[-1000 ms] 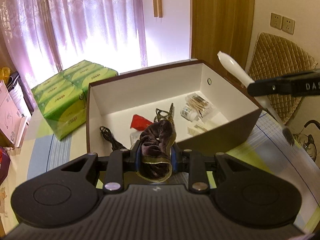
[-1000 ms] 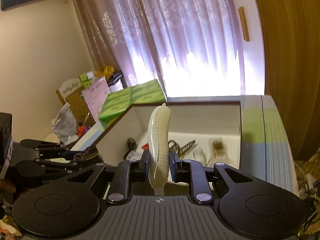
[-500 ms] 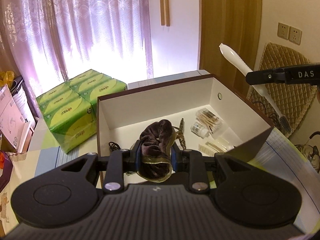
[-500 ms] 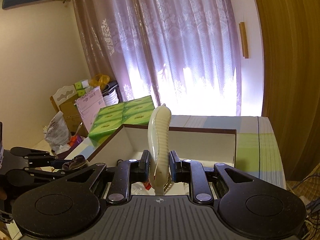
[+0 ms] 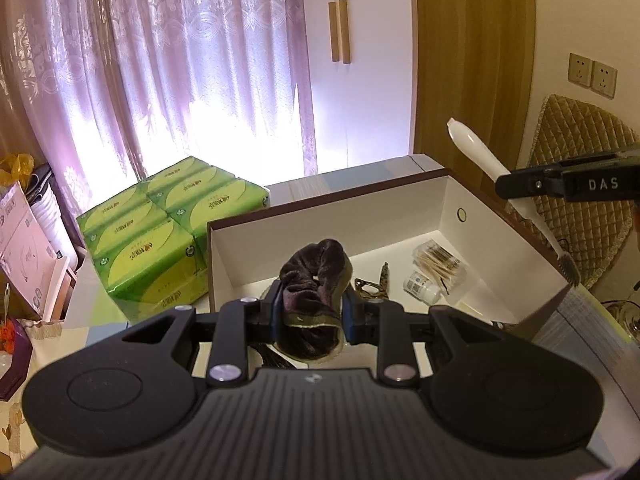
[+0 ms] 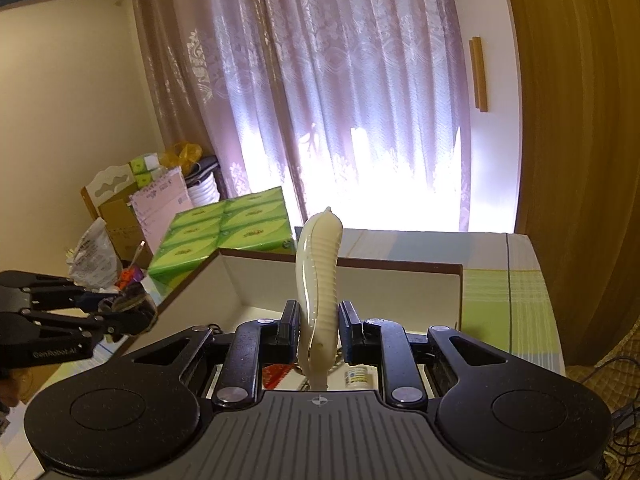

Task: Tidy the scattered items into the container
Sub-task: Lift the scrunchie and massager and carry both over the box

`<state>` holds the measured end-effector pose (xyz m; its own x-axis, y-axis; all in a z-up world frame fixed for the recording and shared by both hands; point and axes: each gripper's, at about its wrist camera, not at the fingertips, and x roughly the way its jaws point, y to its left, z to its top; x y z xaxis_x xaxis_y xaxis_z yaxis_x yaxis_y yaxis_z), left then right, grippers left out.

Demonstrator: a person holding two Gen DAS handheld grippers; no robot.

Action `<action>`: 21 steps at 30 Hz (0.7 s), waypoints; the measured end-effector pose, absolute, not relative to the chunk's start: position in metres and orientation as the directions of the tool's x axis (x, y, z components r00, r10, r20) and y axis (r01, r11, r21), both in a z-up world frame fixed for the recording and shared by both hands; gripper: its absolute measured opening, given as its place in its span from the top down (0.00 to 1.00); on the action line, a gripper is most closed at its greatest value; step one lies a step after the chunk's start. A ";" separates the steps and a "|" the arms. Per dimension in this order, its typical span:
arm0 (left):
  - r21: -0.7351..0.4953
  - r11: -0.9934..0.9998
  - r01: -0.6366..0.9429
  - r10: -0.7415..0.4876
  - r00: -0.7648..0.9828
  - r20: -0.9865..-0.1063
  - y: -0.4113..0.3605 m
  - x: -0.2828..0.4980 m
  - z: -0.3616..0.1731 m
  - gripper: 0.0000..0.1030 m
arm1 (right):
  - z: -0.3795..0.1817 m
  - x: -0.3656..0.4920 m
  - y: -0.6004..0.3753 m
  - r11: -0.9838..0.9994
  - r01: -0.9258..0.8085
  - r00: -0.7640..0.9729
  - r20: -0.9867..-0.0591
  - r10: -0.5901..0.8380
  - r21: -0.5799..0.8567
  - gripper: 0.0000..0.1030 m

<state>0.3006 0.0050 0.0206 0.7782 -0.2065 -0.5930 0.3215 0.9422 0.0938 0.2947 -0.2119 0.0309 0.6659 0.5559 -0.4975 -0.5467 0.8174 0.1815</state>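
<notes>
One box sits on the table, holding one small white bottle, one bundle of cotton swabs and one patterned clip. Two grippers carry one item each: one dark velvet scrunchie and one white toothbrush. One green multipack of tissue packs lies beside the box's left wall, six packs showing on top.

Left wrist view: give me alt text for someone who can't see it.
The left hand-held gripper clamps a dark velvet scrunchie above an open white-lined box holding cotton swabs and a small bottle. At right, the right hand-held gripper holds a toothbrush.
</notes>
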 end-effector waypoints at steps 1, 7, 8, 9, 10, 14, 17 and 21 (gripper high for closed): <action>0.096 0.942 0.321 -0.204 0.778 -0.594 0.005 0.303 0.020 0.77 | 0.030 0.297 -0.212 0.820 -0.543 0.667 -0.501 0.552 0.180 0.78; 0.097 0.943 0.318 -0.200 0.776 -0.599 0.007 0.315 0.016 0.77 | 0.019 0.310 -0.215 0.838 -0.520 0.671 -0.528 0.520 0.166 0.78; 0.096 0.943 0.318 -0.200 0.774 -0.601 0.007 0.317 0.015 0.77 | 0.016 0.312 -0.215 0.840 -0.518 0.669 -0.536 0.515 0.161 0.78; 0.094 0.944 0.317 -0.199 0.771 -0.604 0.007 0.320 0.014 0.77 | 0.013 0.315 -0.215 0.843 -0.516 0.667 -0.545 0.507 0.153 0.78; 0.092 0.944 0.317 -0.199 0.769 -0.607 0.007 0.322 0.013 0.77 | 0.009 0.317 -0.214 0.845 -0.515 0.664 -0.556 0.500 0.144 0.78; 0.088 0.945 0.315 -0.197 0.762 -0.618 0.008 0.331 0.008 0.77 | -0.005 0.323 -0.208 0.845 -0.524 0.648 -0.596 0.475 0.105 0.78; 0.086 0.946 0.314 -0.195 0.758 -0.622 0.008 0.335 0.005 0.77 | -0.016 0.329 -0.203 0.843 -0.533 0.635 -0.623 0.457 0.075 0.78; 0.085 0.946 0.313 -0.192 0.753 -0.630 0.009 0.340 0.001 0.77 | -0.030 0.338 -0.198 0.838 -0.544 0.620 -0.651 0.437 0.043 0.78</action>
